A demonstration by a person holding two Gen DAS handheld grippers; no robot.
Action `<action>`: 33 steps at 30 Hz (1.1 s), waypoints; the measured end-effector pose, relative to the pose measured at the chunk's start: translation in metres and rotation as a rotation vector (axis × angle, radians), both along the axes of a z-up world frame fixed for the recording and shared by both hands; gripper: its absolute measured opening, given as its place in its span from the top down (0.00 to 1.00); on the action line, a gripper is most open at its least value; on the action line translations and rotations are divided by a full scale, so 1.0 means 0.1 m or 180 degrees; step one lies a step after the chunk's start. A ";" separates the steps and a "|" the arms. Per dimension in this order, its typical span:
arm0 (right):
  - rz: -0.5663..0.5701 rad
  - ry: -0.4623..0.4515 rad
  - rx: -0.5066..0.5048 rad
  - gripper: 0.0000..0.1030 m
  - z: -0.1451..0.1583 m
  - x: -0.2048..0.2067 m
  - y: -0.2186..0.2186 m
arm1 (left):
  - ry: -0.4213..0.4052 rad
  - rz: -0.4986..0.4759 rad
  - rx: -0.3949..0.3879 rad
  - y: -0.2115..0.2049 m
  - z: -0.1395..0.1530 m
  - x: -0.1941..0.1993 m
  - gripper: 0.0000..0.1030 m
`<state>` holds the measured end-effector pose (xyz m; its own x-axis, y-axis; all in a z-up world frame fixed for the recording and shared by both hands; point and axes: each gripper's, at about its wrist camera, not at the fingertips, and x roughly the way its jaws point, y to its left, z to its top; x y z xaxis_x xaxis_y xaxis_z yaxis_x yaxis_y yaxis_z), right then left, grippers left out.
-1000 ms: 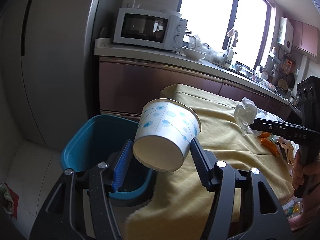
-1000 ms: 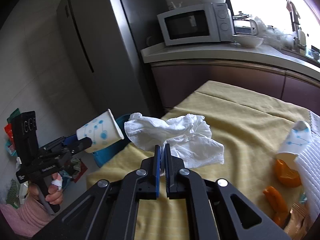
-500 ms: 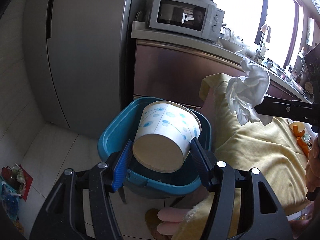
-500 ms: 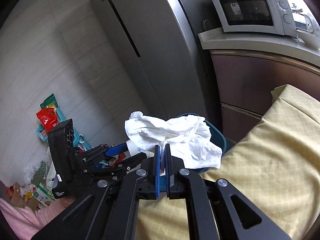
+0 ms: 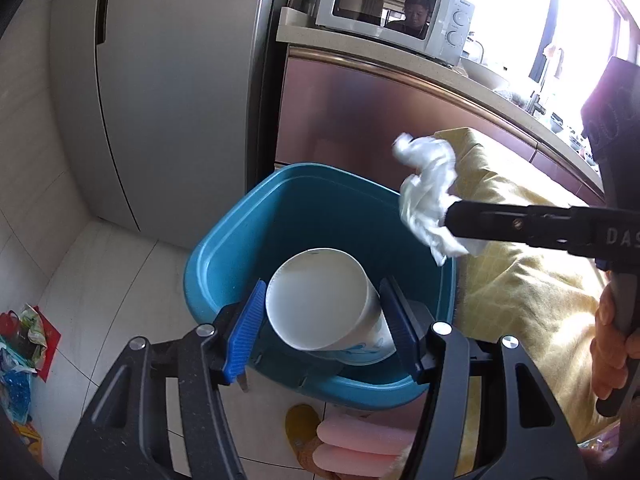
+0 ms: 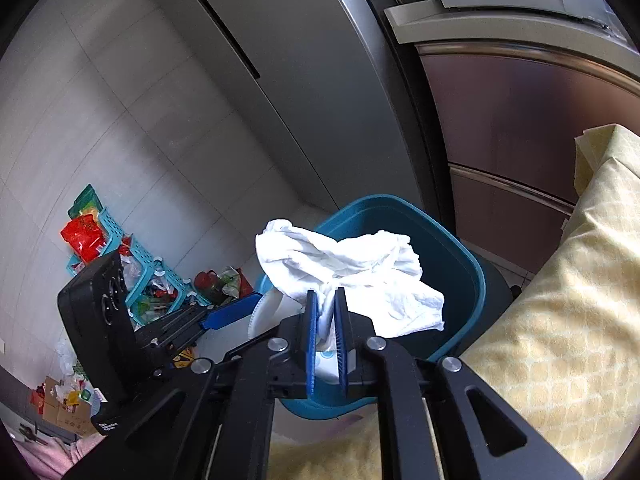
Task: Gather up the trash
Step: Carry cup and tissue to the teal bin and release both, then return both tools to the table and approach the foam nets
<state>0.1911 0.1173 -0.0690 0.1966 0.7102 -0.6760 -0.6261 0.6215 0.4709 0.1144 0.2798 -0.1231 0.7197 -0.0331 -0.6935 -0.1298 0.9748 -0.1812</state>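
From the left wrist: the left tool [image 5: 322,314] has a white paper cup [image 5: 324,300] clamped between its blue pads, mouth tipped toward the camera, and it hangs right over the open blue bin [image 5: 248,240] on the floor. Over on the right, the right tool [image 5: 448,216] reaches in sideways with a crumpled white tissue [image 5: 430,196] at its tip, just above the bin's far rim. A hand [image 5: 612,340] grips that tool's handle. The yellow cloth [image 5: 532,280] on the table sits just beside the bin, and a microwave [image 5: 396,12] stands on the counter behind.

Now the right wrist: the right tool [image 6: 325,308] is opening its jaws, a narrow gap between the pads, and the tissue [image 6: 352,272] is between them, bunched up and spilling forward over the bin [image 6: 460,264]. The left tool [image 6: 236,314] comes in from the left with the cup [image 6: 266,312] partly hidden behind the tissue. Whether the pads touch the tissue is hard to tell.
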 end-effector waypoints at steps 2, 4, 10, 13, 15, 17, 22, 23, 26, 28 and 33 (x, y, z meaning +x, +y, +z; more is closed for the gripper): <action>-0.0040 0.0037 -0.0051 0.87 -0.06 0.02 -0.01 | -0.0004 -0.0008 -0.0012 -0.03 -0.01 0.05 0.43; -0.0074 0.0045 -0.0070 0.86 -0.09 0.03 -0.04 | -0.0008 -0.0009 -0.0018 -0.05 0.00 0.09 0.42; -0.0156 -0.0080 0.0005 0.82 -0.01 -0.03 -0.25 | -0.0083 -0.0049 -0.0043 -0.12 0.04 0.03 0.40; -0.0185 -0.0223 0.0078 0.76 0.11 -0.14 -0.45 | -0.0186 -0.0115 -0.0001 -0.21 0.13 -0.10 0.39; -0.0219 -0.0368 0.0090 0.73 0.21 -0.26 -0.61 | -0.0290 -0.0204 0.0018 -0.32 0.23 -0.16 0.37; -0.0269 -0.0499 0.0116 0.72 0.31 -0.38 -0.79 | -0.0389 -0.0315 0.0030 -0.44 0.33 -0.22 0.36; -0.0529 -0.0769 0.0147 0.67 0.54 -0.66 -1.34 | -0.0596 -0.0755 0.0003 -0.90 0.55 -0.33 0.33; -0.0599 -0.0798 0.0151 0.67 0.57 -0.71 -1.47 | -0.0619 -0.0854 -0.0025 -0.99 0.58 -0.35 0.32; -0.0829 -0.0909 0.0119 0.65 0.67 -0.91 -1.83 | -0.0652 -0.1202 -0.0111 -1.35 0.64 -0.40 0.32; -0.1016 -0.0972 0.0071 0.65 0.71 -1.03 -2.07 | -0.0653 -0.1458 -0.0165 -1.61 0.66 -0.43 0.32; -0.1483 -0.1003 0.0002 0.64 0.71 -1.34 -2.68 | -0.0632 -0.2053 -0.0314 -2.29 0.69 -0.57 0.31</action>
<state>0.0573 -0.1509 0.0023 0.6821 0.5003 -0.5334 -0.3958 0.8659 0.3059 0.0569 0.0510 -0.0543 0.6481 -0.5544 -0.5222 0.5165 0.8238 -0.2335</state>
